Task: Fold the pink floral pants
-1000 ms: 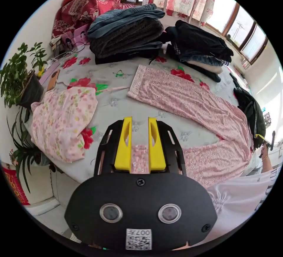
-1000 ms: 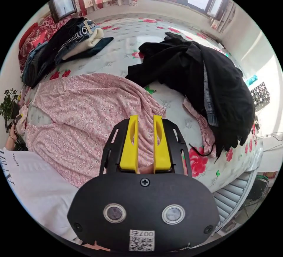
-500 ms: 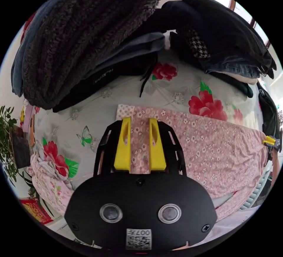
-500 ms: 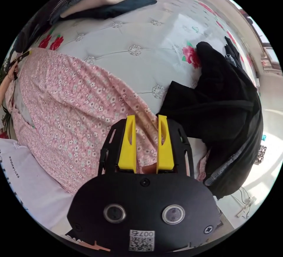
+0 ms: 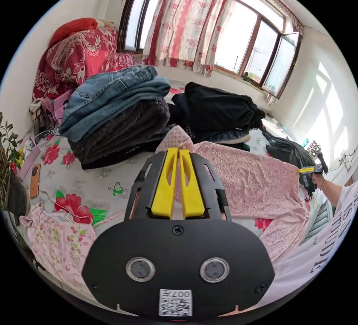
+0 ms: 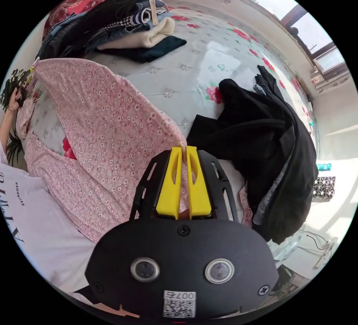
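Aloft, pink floral pants (image 5: 253, 183), both tongs (image 5: 178, 150) (image 6: 184, 149) pinched tight on opposite ends.

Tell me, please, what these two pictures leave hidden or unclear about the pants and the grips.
- Left gripper view: the left gripper body covers the pants near it.
- Right gripper view: the right gripper body hides the cloth below the jaws.
- Right gripper view: the black clothes cover the bedspread beneath them.

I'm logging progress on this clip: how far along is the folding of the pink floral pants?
Early. Done: both ends are gripped, the left gripper shut on the far leg's cuff, the right gripper shut on the waist edge. In hand: the pink floral pants are lifted off the bed. Left: laying that leg over the other, then every further fold.
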Action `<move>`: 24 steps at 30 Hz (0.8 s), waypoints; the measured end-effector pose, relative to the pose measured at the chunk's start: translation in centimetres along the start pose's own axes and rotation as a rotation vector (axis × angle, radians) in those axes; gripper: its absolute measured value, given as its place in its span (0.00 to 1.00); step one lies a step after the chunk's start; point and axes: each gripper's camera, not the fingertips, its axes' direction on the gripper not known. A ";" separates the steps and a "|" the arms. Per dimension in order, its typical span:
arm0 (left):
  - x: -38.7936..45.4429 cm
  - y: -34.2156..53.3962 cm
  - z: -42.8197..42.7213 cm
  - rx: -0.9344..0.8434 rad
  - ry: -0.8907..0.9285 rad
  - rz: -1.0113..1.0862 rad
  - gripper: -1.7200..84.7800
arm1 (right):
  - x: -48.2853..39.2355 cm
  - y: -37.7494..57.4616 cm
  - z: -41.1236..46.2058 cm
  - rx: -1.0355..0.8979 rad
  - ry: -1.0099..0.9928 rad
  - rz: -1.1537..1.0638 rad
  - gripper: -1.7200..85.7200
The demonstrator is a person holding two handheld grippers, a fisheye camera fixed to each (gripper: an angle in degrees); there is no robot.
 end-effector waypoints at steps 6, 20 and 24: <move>2.3 8.8 -16.9 0.030 -0.093 -0.046 0.01 | -1.5 9.1 -8.8 0.142 -0.033 -0.023 0.02; 1.0 23.2 -25.7 -0.225 -0.112 -0.401 0.01 | -0.6 25.2 -0.3 -0.147 -0.166 -0.016 0.02; 2.7 18.0 -32.1 -0.086 -0.082 -0.283 0.01 | 5.3 25.1 -7.9 0.038 -0.184 0.012 0.02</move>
